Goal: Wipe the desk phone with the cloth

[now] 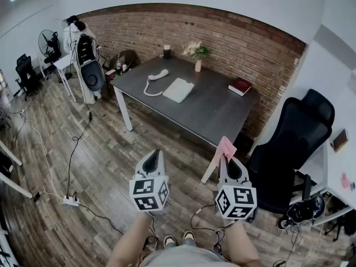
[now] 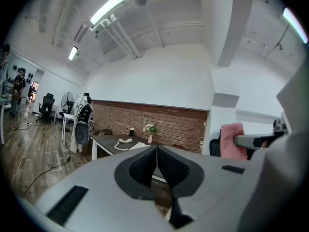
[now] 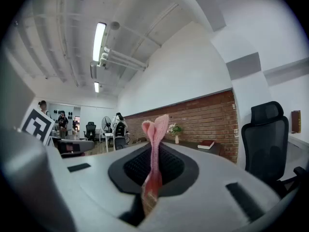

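A white desk phone [image 1: 178, 89] lies on the dark desk [image 1: 211, 113] with its handset [image 1: 158, 75] off to the left on a coiled cord. I stand well back from the desk. My right gripper [image 1: 227, 159] is shut on a pink cloth [image 1: 225, 148], which sticks up between its jaws [image 3: 153, 132]. My left gripper [image 1: 154, 156] is shut with nothing in it; its jaws meet. In the left gripper view the handset [image 2: 126, 141] shows far off and the pink cloth [image 2: 232, 140] at right.
On the desk stand a flower vase [image 1: 198, 64], a dark cup [image 1: 167, 51] and a red book [image 1: 240, 86]. A black office chair [image 1: 292, 149] stands right of the desk. Cables and a power strip [image 1: 71, 201] lie on the wooden floor. A person [image 1: 72, 32] stands at far left.
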A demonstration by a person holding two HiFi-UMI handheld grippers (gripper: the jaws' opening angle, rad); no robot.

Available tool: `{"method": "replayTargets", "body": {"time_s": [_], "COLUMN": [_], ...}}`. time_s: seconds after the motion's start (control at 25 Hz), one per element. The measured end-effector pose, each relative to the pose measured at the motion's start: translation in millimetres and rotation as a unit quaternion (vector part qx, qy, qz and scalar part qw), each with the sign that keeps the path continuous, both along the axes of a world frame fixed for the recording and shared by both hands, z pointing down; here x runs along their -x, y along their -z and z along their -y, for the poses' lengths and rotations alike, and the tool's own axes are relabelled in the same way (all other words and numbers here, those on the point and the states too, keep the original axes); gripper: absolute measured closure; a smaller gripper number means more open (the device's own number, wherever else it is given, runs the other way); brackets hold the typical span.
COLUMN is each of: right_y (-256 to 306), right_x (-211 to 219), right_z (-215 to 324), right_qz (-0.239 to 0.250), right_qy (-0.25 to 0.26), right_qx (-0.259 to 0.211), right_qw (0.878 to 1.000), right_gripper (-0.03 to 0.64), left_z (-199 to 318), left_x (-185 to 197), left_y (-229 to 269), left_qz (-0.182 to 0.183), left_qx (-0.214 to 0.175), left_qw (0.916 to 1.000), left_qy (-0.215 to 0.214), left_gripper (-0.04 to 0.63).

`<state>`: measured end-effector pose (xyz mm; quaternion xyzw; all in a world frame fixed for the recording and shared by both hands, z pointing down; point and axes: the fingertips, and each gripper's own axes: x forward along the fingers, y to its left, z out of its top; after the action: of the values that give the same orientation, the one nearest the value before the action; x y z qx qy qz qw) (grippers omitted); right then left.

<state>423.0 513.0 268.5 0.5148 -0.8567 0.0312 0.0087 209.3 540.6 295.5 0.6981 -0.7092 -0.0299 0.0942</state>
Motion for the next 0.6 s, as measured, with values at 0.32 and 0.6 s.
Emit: {"method": "replayTargets", "body": {"time_s": [0.32,0.6], "right_y": [-2.4,-6.0], "right_x": [6.2,15.7], "right_z": [2.0,3.6], "right_qz": [0.013,0.011], "right_qy": [0.003,0.001], "right_qx": [0.006,0.012], "right_qw": [1.000,1.000], "right_gripper": [0.598,0.597], "left_z": [2.3,3.4], "left_x": [6.5,18.9], "left_y": [-0.9,-5.2], "left_qz": [-0.004,-0.008], "left_qx": [-0.001,0.002], "left_qw": [1.0000,1.0000], "left_qy": [0.000,0.000], "left_gripper": [0.586,0.586]}}
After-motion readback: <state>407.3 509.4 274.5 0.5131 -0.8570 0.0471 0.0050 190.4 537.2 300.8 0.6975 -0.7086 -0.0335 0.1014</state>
